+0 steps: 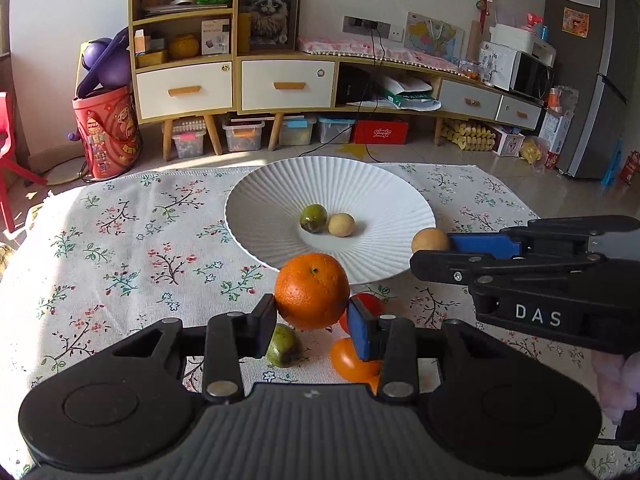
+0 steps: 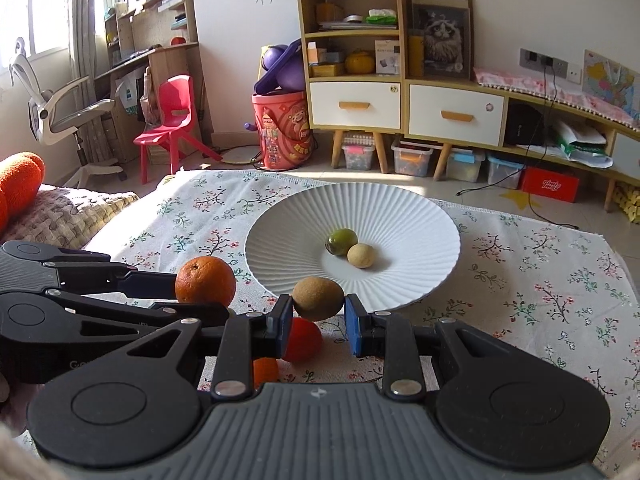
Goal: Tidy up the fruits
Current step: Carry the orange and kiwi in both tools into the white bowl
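Observation:
My left gripper is shut on a large orange and holds it just above the cloth, near the front rim of the white ribbed plate. My right gripper is shut on a brown kiwi beside the plate's near rim. In the plate lie a green fruit and a small tan fruit. On the cloth under the grippers lie a green fruit, a red fruit and a small orange fruit.
A floral cloth covers the table. Behind it stand a yellow shelf unit, a low cabinet and a red bin. A red chair stands at the left.

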{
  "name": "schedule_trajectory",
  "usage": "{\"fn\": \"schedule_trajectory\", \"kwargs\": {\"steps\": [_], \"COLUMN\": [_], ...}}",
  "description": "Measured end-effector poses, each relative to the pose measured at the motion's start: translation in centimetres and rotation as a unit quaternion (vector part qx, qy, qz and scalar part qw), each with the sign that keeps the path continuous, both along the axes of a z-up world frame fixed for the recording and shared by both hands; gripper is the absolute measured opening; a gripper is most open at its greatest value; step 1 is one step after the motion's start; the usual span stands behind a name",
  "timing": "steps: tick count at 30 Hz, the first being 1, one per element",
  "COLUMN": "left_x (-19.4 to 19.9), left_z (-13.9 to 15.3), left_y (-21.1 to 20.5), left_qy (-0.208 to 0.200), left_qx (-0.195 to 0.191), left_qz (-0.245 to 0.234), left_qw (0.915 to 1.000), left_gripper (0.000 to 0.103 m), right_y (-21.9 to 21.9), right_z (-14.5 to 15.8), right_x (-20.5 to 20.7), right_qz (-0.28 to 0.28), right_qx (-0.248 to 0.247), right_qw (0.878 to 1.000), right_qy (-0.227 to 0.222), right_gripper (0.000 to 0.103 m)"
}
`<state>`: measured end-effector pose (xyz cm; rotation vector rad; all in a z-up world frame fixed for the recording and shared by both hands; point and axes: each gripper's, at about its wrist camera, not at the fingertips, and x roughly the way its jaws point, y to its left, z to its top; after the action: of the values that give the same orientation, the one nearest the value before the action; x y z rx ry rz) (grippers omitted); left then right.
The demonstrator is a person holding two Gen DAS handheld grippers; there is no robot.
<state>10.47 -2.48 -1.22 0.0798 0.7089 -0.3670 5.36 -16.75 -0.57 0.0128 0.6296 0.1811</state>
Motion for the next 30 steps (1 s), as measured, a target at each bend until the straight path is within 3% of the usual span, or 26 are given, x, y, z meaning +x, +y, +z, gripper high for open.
{"fn": "schedule_trajectory", "kwargs": {"steps": [13, 24, 30], "left_x": [3.3, 6.5, 7.1], "left_z": [-0.5, -2.0, -2.8], "left_y": [-2.0, -3.2, -3.9], "left_qy": [-0.005, 0.030, 0.030], "left_qx": [0.011, 0.005, 0.015], "left_qz": [-0.009, -0.011, -0.017], "left_qw": [0.9999, 0.9995, 0.9993], "left_gripper": [0.024, 0.024, 0.024], "right_y": [-1.5, -3.7, -3.6], "right_z": [-0.4, -1.8, -2.5], "right_x": [3.3, 6.7, 7.4], "right_qz": [-0.018, -0.012, 0.003], "right_qx": [0.002, 0.019, 0.007], "right_qw": [1.000, 0.998, 0.998], "right_qy": [0.016, 0.050, 0.061], "right_gripper": [0.025, 0.025, 0.025]}}
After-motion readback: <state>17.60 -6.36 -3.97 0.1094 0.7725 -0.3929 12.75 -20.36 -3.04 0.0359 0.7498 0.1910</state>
